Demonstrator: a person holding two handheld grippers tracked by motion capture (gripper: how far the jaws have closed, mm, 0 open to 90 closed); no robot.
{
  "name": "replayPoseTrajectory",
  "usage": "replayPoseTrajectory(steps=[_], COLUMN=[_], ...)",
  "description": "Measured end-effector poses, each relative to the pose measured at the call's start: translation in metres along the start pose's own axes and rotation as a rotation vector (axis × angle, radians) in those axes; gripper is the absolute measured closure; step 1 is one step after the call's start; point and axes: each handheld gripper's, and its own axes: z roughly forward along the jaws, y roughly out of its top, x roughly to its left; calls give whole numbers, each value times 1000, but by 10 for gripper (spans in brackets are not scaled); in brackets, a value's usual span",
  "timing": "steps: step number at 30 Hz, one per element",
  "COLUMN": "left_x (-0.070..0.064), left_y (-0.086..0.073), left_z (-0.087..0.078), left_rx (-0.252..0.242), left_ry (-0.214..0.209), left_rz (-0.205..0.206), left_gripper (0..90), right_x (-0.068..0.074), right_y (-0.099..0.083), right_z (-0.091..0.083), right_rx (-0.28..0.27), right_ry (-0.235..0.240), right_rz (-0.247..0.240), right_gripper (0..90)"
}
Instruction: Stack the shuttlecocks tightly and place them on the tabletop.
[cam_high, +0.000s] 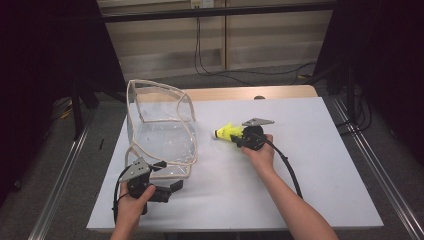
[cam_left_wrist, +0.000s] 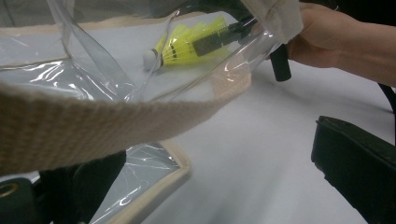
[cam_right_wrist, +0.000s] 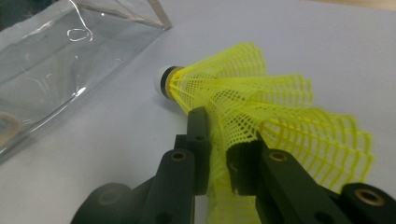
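Both grippers, left (cam_high: 162, 190) and right (cam_high: 237, 139), are black with screw holes, grey three-cornered top plates, trailing black cables; bare forearms.

Right gripper (cam_high: 239, 138) has its 2 jaws clamped together; left gripper (cam_high: 167, 176) has its 2 jaws spread wide.

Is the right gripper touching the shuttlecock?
Touching. In the right gripper view the right gripper has its jaws closed on the yellow skirt of the shuttlecock, squashing the mesh between them.
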Motion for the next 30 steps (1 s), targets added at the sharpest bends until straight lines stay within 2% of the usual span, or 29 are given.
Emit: replayPoseTrajectory(steps=[5, 10, 14, 24, 30], left_x=[0, -1, -1, 0, -1], left_y=[0, 0, 0, 0, 0], left_z=[0, 0, 0, 0, 0], left_rx=[2, 0, -2, 2, 1], left_ry=[2, -1, -2, 0, 0], left_rz=[1, -3, -4, 0, -1], left_gripper=[33, 33, 33, 33, 33], right_x=[-3, -3, -1, 0, 2], right_y=[-2, -4, -6, -7, -7], right_z=[-10, -18, -15, -11, -9], right_rx=[12, 15, 29, 6, 6], right_ry=[21, 21, 23, 21, 6], right_rz=[-15, -44, -50, -47, -54], right_gripper=[811, 807, 792, 737, 642])
